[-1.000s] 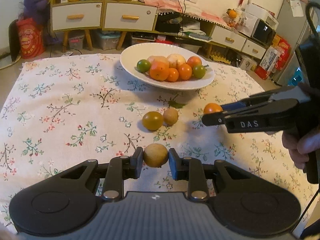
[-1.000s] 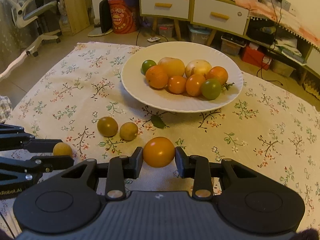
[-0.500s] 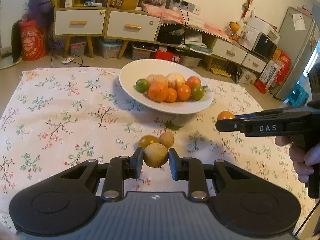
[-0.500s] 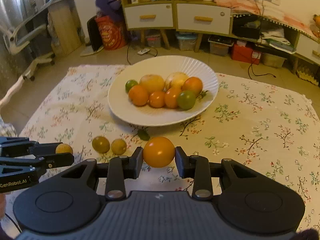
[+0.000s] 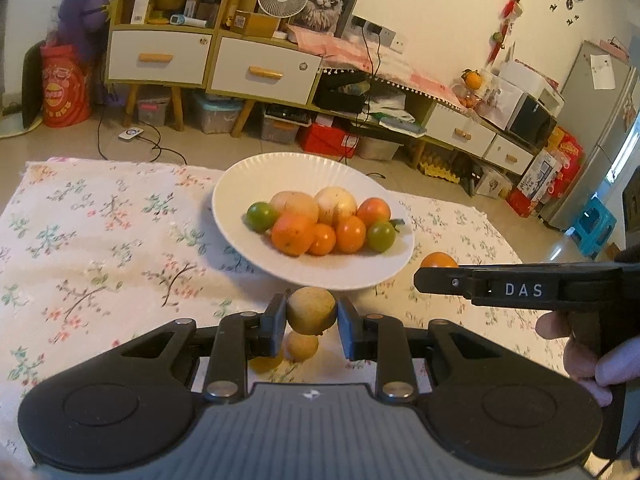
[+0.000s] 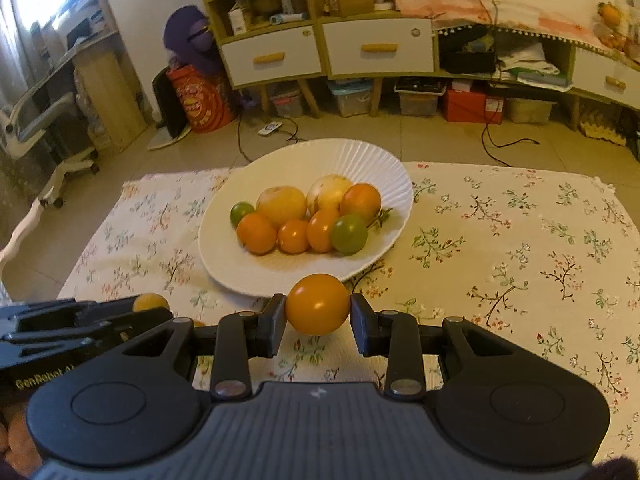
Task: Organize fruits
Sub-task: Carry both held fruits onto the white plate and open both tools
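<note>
My left gripper is shut on a tan round fruit, held above the cloth just short of the white plate. My right gripper is shut on an orange fruit, held near the plate's front rim. The plate holds several orange, green and pale fruits. Two loose fruits lie on the cloth under my left gripper: a tan one and a darker one, mostly hidden. The right gripper shows in the left wrist view, the left one in the right wrist view.
The table has a floral cloth. Beyond it are low cabinets with drawers, storage boxes, cables on the floor, a red bag and a blue stool at far right.
Both grippers have risen off the cloth with their fruits and moved forward toward the plate. The two loose fruits stayed on the cloth, now under my left gripper.
</note>
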